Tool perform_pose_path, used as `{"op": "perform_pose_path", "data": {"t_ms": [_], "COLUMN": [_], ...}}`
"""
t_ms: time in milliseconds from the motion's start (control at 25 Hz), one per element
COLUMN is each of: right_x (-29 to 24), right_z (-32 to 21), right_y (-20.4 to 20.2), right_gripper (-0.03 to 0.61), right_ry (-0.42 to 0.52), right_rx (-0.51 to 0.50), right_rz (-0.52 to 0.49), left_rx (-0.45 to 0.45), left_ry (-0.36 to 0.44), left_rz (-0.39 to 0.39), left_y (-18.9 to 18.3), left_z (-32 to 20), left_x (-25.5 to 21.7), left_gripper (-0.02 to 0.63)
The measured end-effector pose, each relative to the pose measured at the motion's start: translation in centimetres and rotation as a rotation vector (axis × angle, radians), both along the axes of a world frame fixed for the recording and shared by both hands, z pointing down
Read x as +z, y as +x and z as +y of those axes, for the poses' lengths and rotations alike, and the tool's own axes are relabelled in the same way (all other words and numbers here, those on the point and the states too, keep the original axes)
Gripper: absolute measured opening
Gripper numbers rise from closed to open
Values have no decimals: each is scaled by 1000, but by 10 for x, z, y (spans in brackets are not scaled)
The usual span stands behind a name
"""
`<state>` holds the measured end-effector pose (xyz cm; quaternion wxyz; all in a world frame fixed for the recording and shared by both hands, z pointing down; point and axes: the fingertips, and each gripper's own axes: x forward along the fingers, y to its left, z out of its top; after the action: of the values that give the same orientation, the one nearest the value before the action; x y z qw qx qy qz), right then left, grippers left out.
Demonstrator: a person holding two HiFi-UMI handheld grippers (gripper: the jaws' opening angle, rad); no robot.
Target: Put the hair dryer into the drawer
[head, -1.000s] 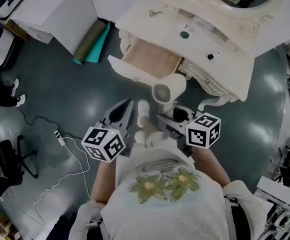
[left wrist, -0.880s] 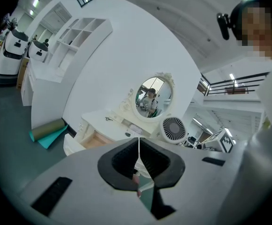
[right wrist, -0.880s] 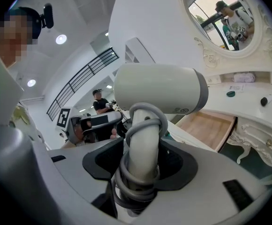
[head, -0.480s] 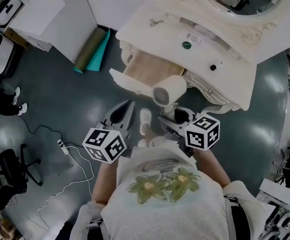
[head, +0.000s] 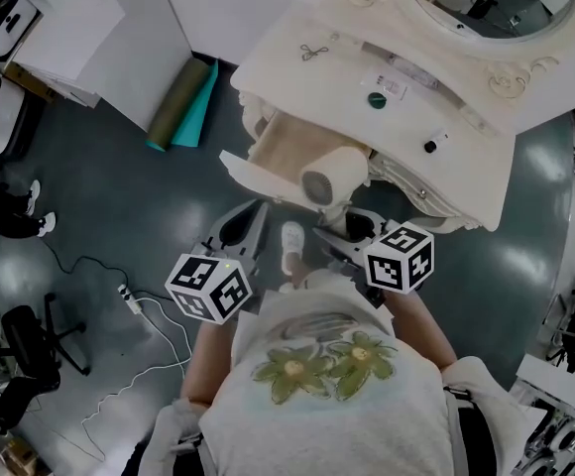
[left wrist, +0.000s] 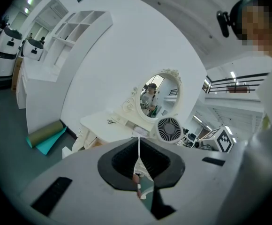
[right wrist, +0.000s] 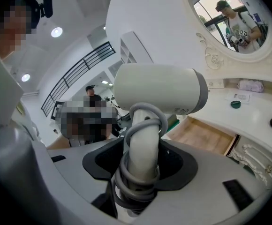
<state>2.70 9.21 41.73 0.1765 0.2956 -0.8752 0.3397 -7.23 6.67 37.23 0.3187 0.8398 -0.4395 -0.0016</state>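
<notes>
- Two grippers show: the right gripper (right wrist: 143, 167) is clamped on the handle of the hair dryer (right wrist: 160, 89), with the cord (right wrist: 135, 191) wound round that handle.
- The hair dryer is held by the front of the open drawer (head: 289, 139) of the dressing table (head: 297, 67).
- The left gripper (left wrist: 139, 146) has its jaws together, on nothing.

White vanity top (head: 287, 72): green cap (head: 375, 99), small black bit (head: 429, 147), white card (head: 388, 83). Drawer (head: 289, 145) open. Floor (head: 119, 206): rolled mat (head: 176, 99), teal sheet (head: 196, 109) touching it, white cable (head: 154, 315).
</notes>
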Motion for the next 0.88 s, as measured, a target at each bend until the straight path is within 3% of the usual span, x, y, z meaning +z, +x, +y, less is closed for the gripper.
{"op": "perform_pose_path", "data": {"t_ms": [880], "right_x": [11], "right_z": [-56], "right_y": [-13], "right_gripper": [221], "right_ry": [10], "right_rx": [-24], "right_rz": [76], "left_rx": [4], "left_ry": [-18], "left_rz": [-26], "left_y": [-21], "left_z": [-57], "left_x": [4], "left_gripper": [17]}}
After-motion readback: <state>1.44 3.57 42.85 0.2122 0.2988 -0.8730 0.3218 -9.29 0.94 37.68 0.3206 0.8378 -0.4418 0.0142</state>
